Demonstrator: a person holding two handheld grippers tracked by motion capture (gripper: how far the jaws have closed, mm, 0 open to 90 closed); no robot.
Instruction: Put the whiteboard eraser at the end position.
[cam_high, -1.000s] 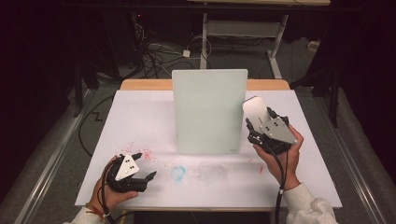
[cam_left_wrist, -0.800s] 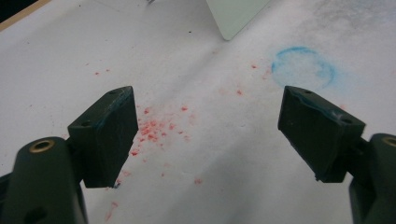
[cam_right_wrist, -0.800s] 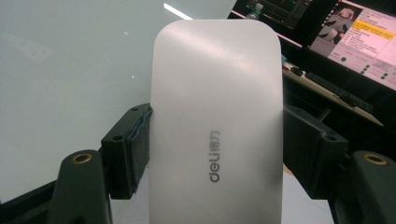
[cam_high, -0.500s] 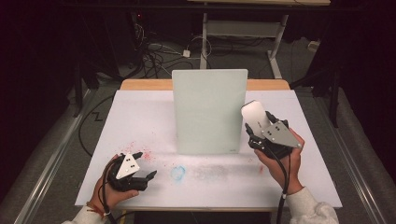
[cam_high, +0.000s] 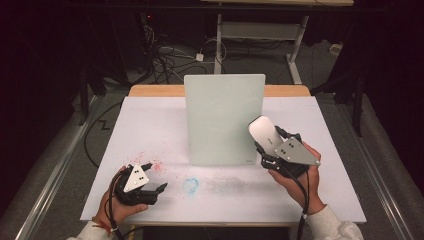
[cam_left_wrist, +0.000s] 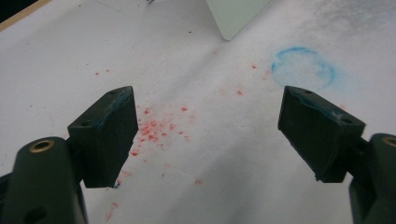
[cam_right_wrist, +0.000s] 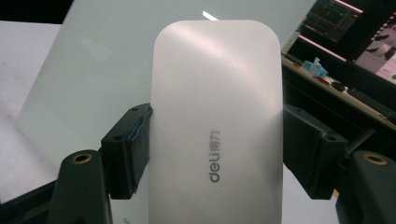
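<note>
— Since a second ago, your right gripper (cam_high: 267, 146) has drifted a little toward 9 o'clock, carrying the white eraser (cam_high: 263, 134) across the upright whiteboard's (cam_high: 224, 117) right edge; your left gripper (cam_high: 150, 191) has barely shifted.

— And in the high view now?

— Eraser at 3 o'clock of the board's lower half, lifted off the table (cam_high: 150, 125).

— Left gripper view?

— Jaws spread wide, holding nothing, above red specks (cam_left_wrist: 154, 128); a blue ring (cam_left_wrist: 303, 67) sits at 1 o'clock.

— Right gripper view?

— Jaws clamp the eraser's (cam_right_wrist: 217, 126) sides (low on its body). Press hard, and I'd judge the freestanding board could tip, or the smooth eraser pivot in your grip.
</note>
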